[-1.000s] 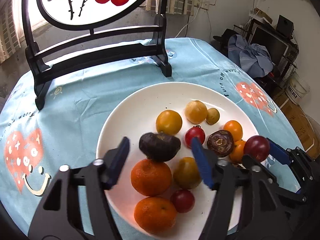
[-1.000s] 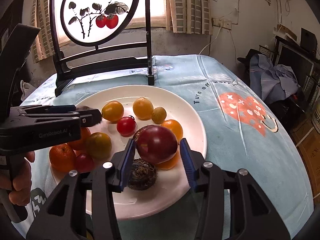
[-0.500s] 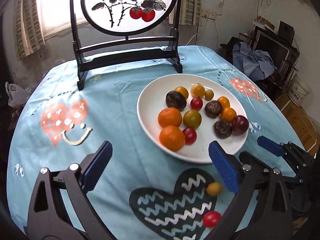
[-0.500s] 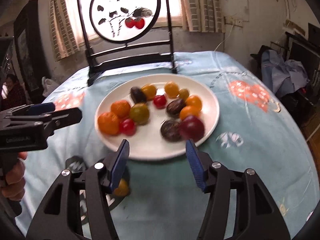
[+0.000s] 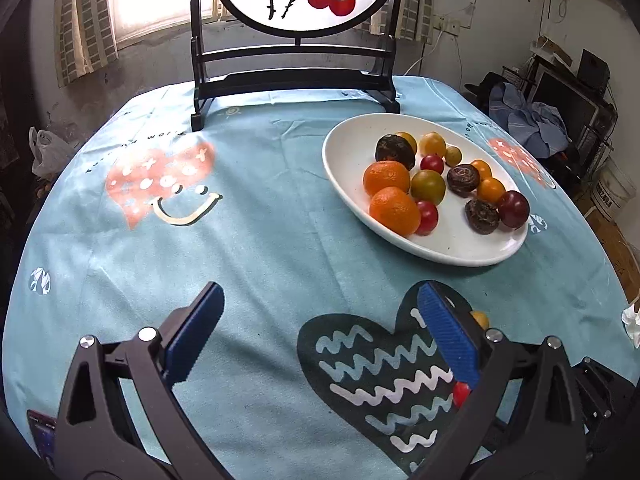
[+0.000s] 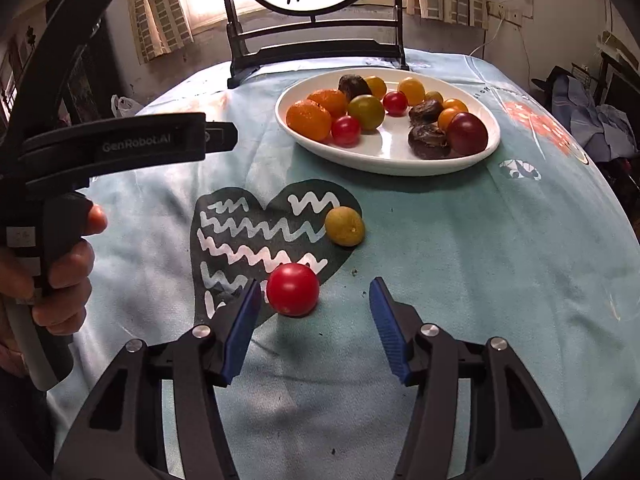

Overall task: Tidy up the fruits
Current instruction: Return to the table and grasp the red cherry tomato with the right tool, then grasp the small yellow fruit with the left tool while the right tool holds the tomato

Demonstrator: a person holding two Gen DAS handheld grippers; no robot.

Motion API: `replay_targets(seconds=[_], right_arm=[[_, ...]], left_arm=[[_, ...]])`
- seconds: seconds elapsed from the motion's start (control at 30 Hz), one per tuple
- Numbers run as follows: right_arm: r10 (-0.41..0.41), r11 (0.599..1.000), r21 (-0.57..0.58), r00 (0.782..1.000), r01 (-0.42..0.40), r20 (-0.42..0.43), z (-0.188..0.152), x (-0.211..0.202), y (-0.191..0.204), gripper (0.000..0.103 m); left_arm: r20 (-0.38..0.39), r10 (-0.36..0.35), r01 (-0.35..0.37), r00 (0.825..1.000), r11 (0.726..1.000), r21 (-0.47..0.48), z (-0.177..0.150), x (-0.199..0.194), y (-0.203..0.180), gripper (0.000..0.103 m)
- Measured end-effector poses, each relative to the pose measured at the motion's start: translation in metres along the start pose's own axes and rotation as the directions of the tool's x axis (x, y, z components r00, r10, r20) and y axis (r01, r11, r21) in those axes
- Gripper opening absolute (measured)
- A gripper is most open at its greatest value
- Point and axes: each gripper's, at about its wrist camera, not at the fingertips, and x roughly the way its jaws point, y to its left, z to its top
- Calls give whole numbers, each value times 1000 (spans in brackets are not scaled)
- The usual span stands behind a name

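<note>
A white plate (image 5: 352, 152) (image 6: 384, 160) holds several fruits: oranges, small tomatoes, dark wrinkled fruits and a dark red plum (image 6: 467, 133). A red tomato (image 6: 292, 289) and a yellow-green fruit (image 6: 344, 226) lie on the blue tablecloth in front of the plate. My right gripper (image 6: 314, 296) is open, low over the cloth, with the red tomato just inside its left finger. My left gripper (image 5: 318, 314) is open and empty over the cloth, left of the plate; it shows from the side in the right wrist view (image 6: 160, 142). Its right finger half hides both loose fruits.
A black framed round screen (image 5: 296, 40) painted with persimmons stands at the table's far edge behind the plate. A white crumpled tissue (image 5: 632, 320) lies at the right table edge. Clutter and a monitor stand to the right of the table.
Both grippers have let go of their fruit over the plate and pulled back toward the near edge. The right one has come down close to the loose red tomato.
</note>
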Motion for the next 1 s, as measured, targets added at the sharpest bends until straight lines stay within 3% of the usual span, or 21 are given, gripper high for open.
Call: replay_targets(seconds=[0.17,0.33,0.47,0.57,0.67,0.7,0.77,0.87,0.93,1.0], right_arm=[[8,1000,-26,999,-9,-40,4,13,6,44],[-2,999,-38,999,0,-54,5,21,9,42],[11,999,-43,999,-14,-47,5,22,9,31],[23,999,-42,999,-24,-39,4,21,7,29],[67,997,41,998,-67,19,5,9,-10,29],[55,995,84,996,-60,65,7,1,-21,29],[-43,986,165,988,18,148,7,-14,-42,29],[-206,961,231,951,152,230,4,-34,-63,29],[-228,952,263,934,156,275,2,-45,-73,29],[-243,947,278,925,161,293,-1,-51,-82,29]], left_arm=[[-36,-4,3,999,1000,-29,0,7,6,99],[-43,-2,0,999,999,-41,0,10,9,99],[-57,4,-5,998,999,-35,-1,13,8,99],[-68,12,-15,998,999,-39,-2,17,10,99],[-76,15,-18,997,999,-40,-3,20,10,99],[-78,16,-19,997,999,-36,-4,21,9,99],[-84,12,-13,996,1000,-12,-5,23,4,99],[-75,-44,48,996,998,52,-10,20,-15,99],[-67,-105,113,992,986,121,-15,16,-35,98],[-46,-131,138,990,967,214,-22,14,-58,87]])
